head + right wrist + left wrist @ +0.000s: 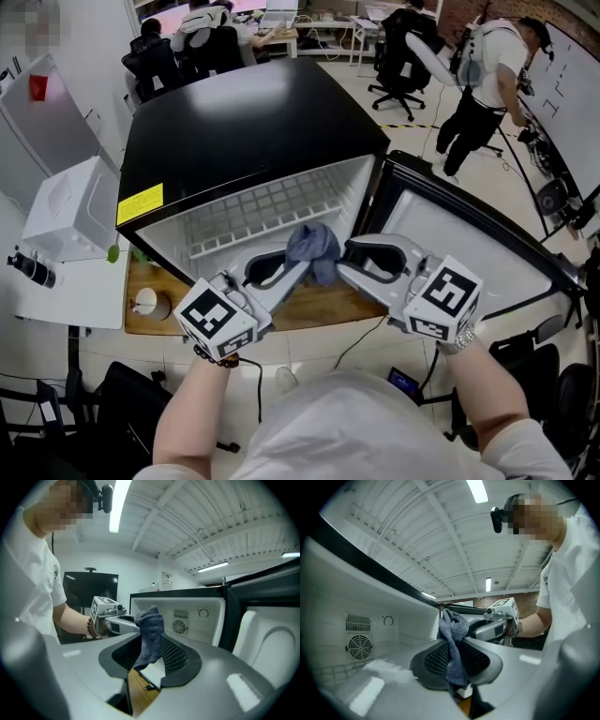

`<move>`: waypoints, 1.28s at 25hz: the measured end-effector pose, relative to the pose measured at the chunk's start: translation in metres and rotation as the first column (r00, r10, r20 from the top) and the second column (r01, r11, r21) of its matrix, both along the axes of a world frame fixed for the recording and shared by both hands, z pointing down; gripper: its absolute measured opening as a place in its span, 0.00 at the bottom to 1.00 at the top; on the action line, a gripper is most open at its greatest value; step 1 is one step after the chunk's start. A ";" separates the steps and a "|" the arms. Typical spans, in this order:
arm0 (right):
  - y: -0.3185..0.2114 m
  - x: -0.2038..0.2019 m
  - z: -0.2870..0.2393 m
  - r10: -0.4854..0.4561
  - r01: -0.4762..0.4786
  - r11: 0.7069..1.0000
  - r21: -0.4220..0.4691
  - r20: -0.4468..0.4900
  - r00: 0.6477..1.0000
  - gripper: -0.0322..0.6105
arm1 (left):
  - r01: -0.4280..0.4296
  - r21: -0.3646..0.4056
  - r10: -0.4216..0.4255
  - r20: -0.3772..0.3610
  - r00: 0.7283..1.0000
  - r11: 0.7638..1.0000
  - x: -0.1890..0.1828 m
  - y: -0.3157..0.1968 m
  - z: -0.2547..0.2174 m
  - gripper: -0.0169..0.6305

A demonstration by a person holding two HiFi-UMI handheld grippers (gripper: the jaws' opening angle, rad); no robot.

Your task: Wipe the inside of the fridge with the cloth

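While the cloth hangs between both grippers just outside the opening, the step in hand seems to be settling a grip before any wiping starts. The fridge point(253, 141) fills the head view from ten to one o'clock with its white cavity facing the person. Its door point(450, 234) stands swung out toward three o'clock, so the way in lies open at twelve. The wire shelf point(262, 211) spans the cavity. I would wipe the walls and the back, where the fan grille point(359, 646) sits, in flat strokes and keep the jaw tips off the wires, since a loose fold could snag there.

The left gripper point(453, 641) has its jaws drawn close together, clamped on a thin tail of the cloth point(314, 246). The right gripper point(152, 639) is at three o'clock of the left one, nearly tip to tip with it. Its jaws stand wider and, as far as its own view shows, are closed about a thicker fold of the same cloth. The bunched middle rises between the two tips.

For a good wipe, one gripper should probably carry the cloth alone, with a broad pad of fabric beyond its tips so that fabric, not plastic, meets the liner. The other should let go fully before the reach in, or the cloth will pull taut.
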State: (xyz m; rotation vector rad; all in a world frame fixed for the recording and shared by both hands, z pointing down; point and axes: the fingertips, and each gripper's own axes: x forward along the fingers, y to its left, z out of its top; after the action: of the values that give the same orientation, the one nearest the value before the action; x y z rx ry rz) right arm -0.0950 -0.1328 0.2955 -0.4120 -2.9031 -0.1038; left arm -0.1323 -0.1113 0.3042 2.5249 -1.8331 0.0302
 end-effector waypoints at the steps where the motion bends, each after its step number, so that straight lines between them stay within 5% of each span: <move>1: -0.004 0.000 0.002 0.033 -0.033 0.999 0.019 0.001 0.999 0.24 | 0.042 -0.009 -0.042 0.022 0.999 0.999 -0.007 -0.006 0.002 0.12; 5: -0.017 0.003 0.006 0.132 -0.132 0.990 0.051 0.009 0.991 0.24 | 0.198 -0.036 -0.195 0.083 0.977 0.980 -0.034 -0.032 0.011 0.12; 15: -0.025 0.011 0.011 0.206 -0.207 0.978 0.025 0.031 0.978 0.17 | 0.481 -0.102 -0.472 0.106 0.875 0.871 -0.097 -0.096 0.024 0.12; 24: -0.012 0.019 0.012 0.139 -0.142 0.988 0.054 0.057 0.989 0.16 | 0.599 -0.121 -0.584 0.135 0.800 0.792 -0.136 -0.144 0.027 0.12; 32: -0.010 0.027 0.010 0.093 -0.099 0.992 0.082 0.076 0.993 0.15 | 0.636 -0.145 -0.614 0.168 0.771 0.758 -0.154 -0.179 0.037 0.12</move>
State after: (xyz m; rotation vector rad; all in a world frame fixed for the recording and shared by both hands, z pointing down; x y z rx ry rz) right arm -0.0680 -0.1427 0.3056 -0.2589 -2.9699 -0.2316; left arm -0.2862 -0.2907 0.3412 1.6947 -2.4821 0.3238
